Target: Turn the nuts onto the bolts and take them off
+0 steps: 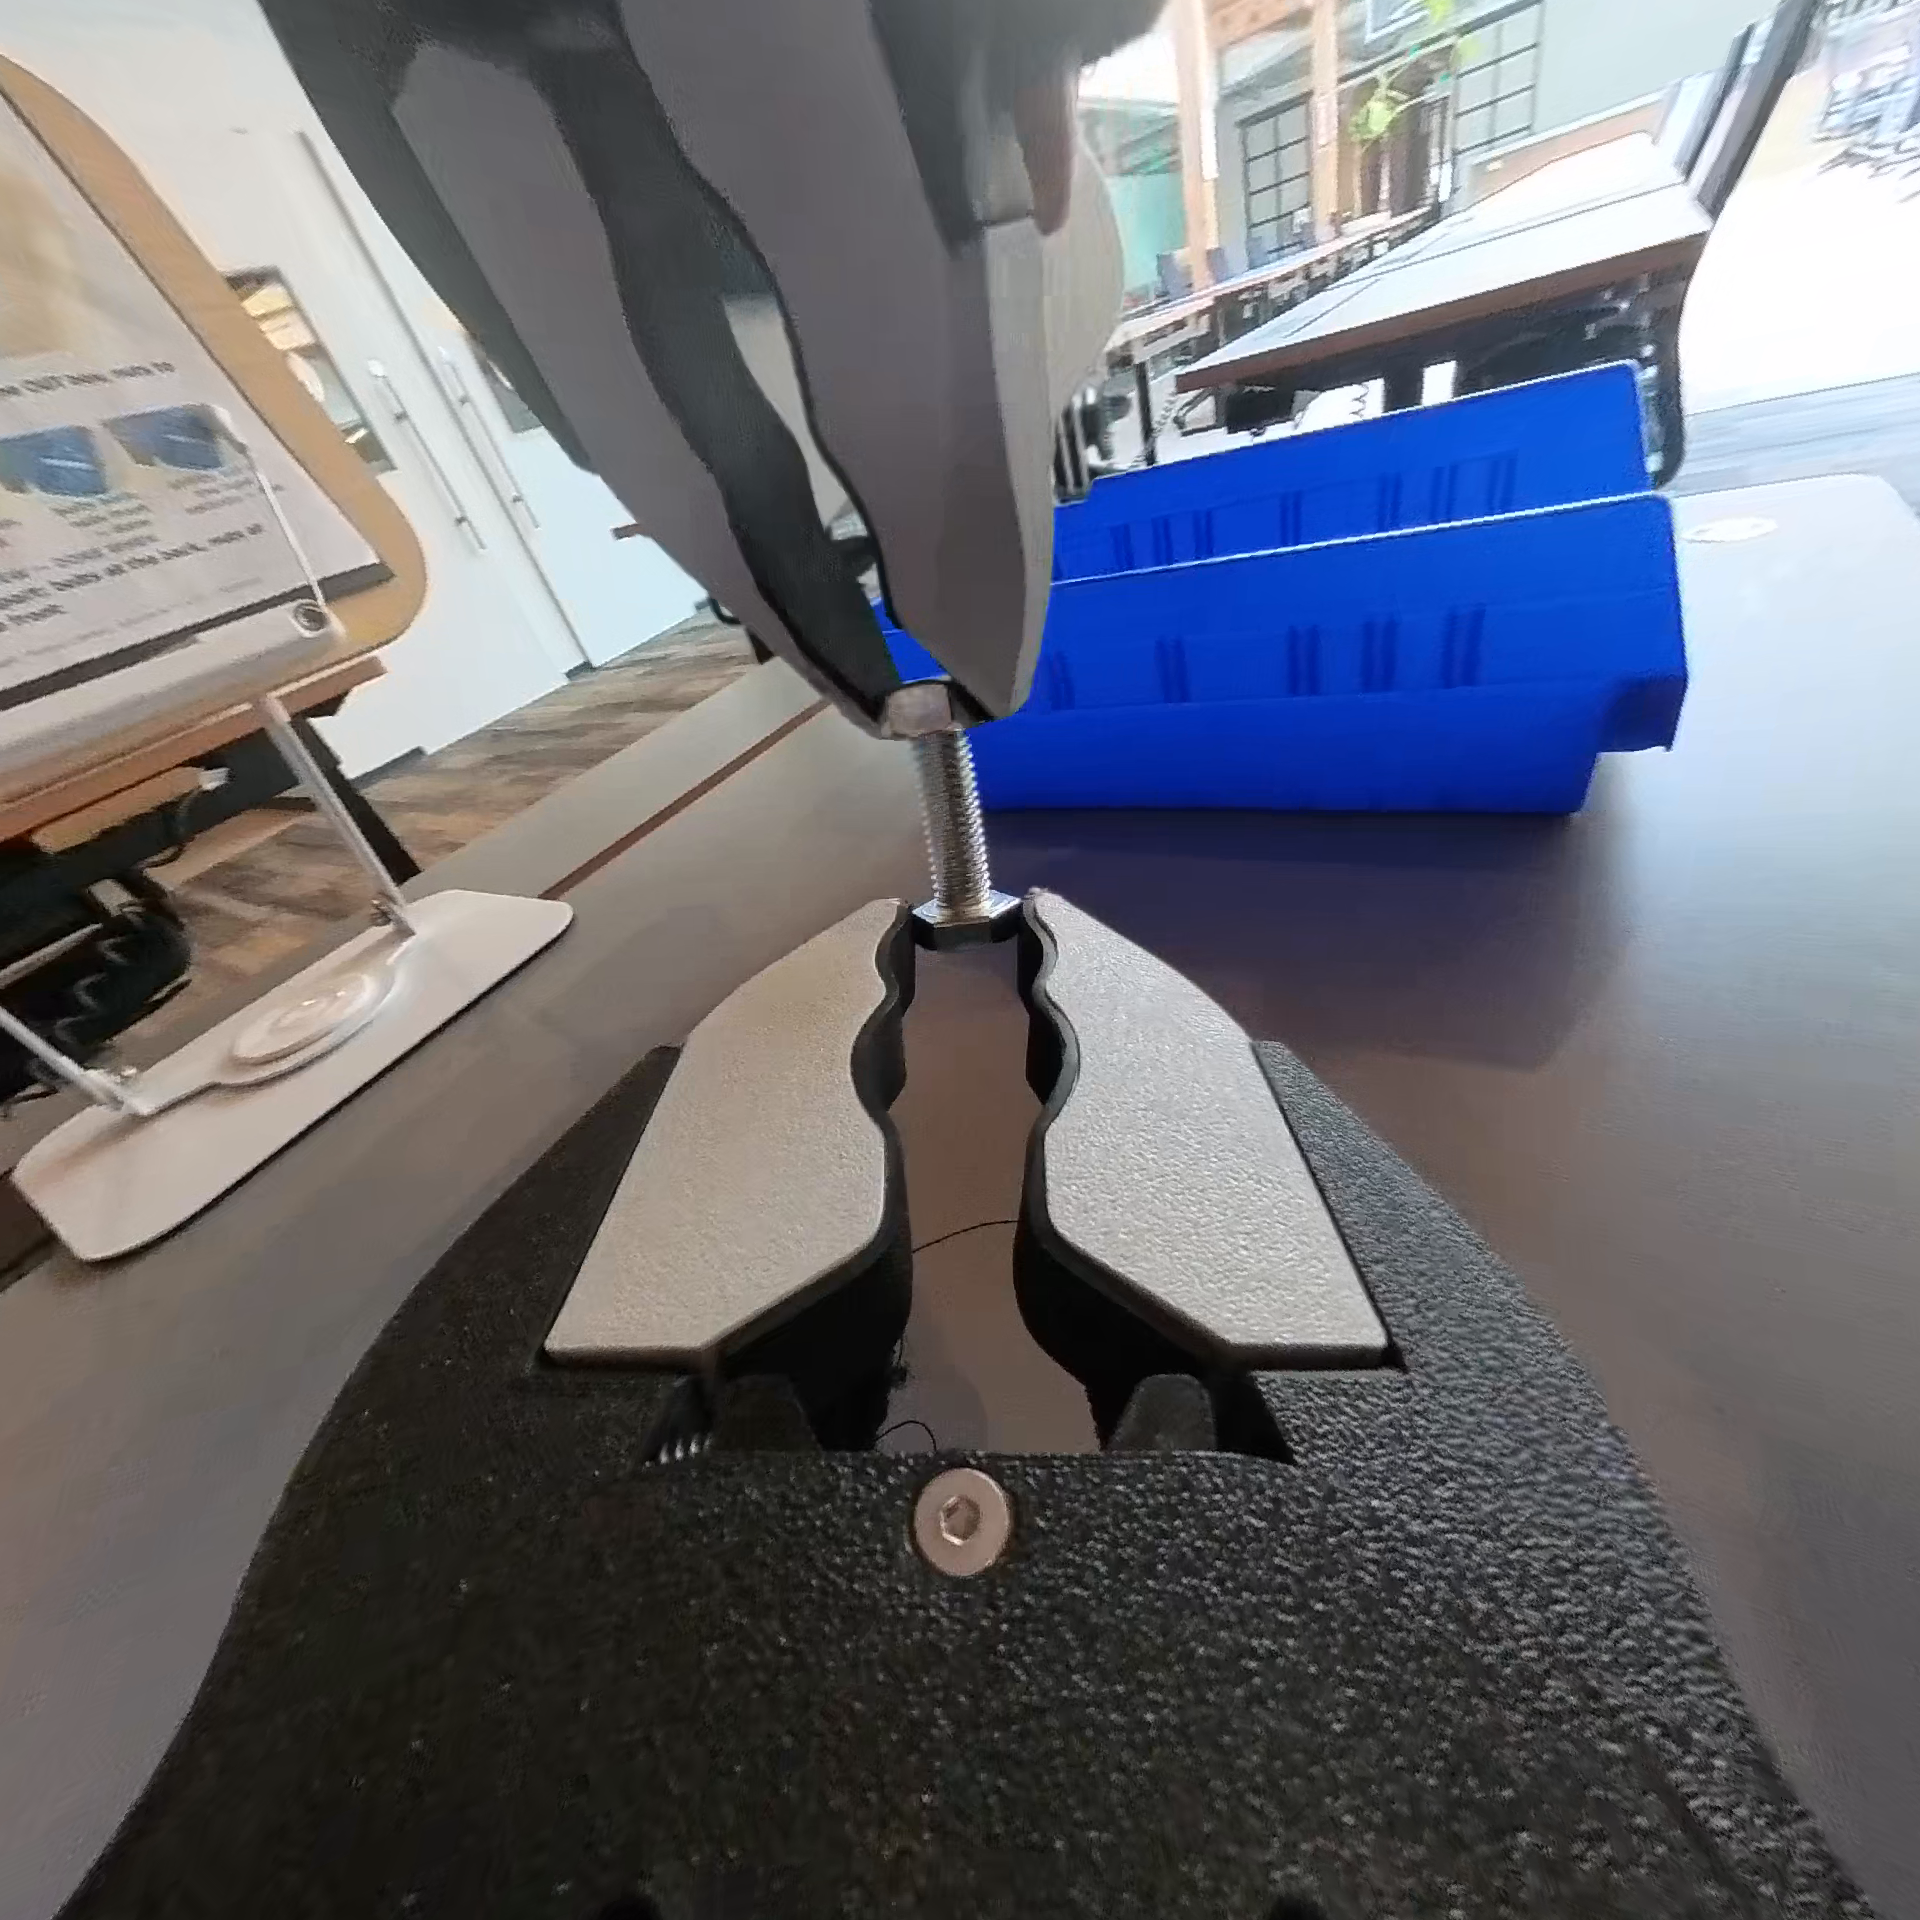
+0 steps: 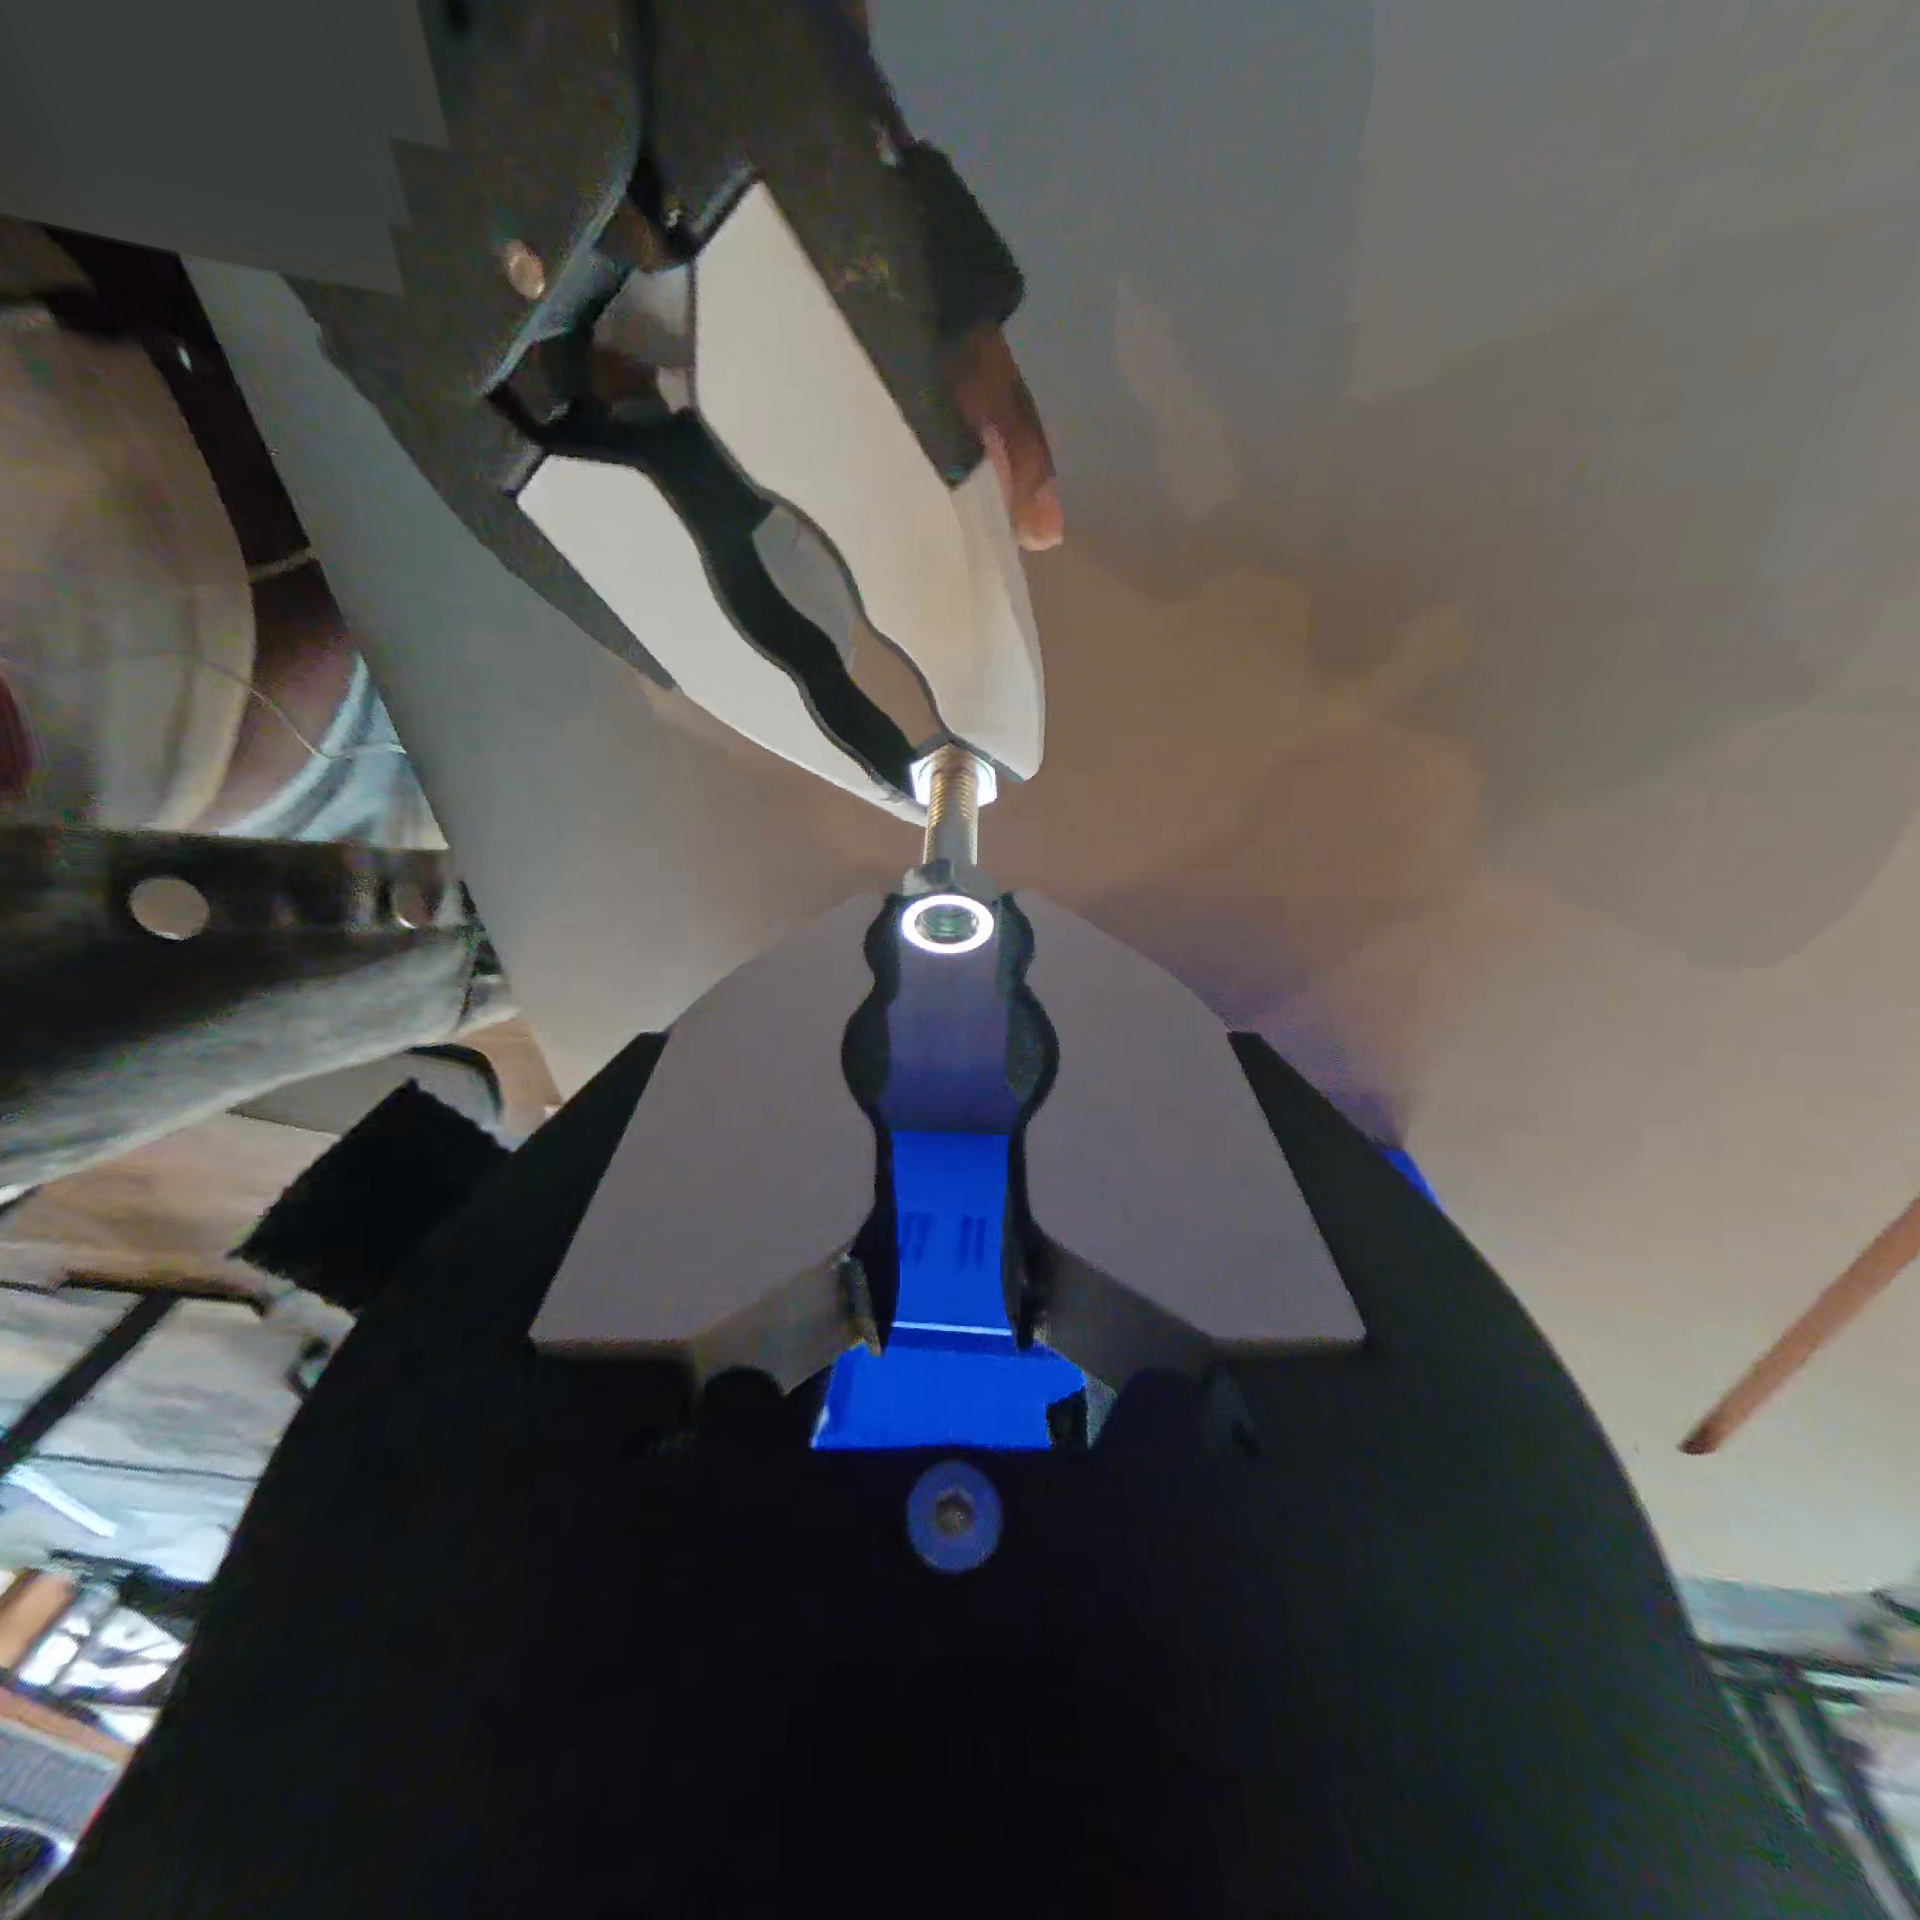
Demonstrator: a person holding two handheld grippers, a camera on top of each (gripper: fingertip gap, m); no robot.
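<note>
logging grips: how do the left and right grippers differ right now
The left gripper lies low over the table, pinching the bolt by its head; the right gripper points down from above, pinching the nut at the thread's top. Both are shut, gripping with just the tips of their fingers.

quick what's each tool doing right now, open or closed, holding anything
Left tool: closed on the bolt at its hex head.
Right tool: closed on the nut at the bolt's other end.

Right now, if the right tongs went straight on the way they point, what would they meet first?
Probably the left tongs, shut on the bolt: the right tongs hold the nut on that bolt's other end.
</note>
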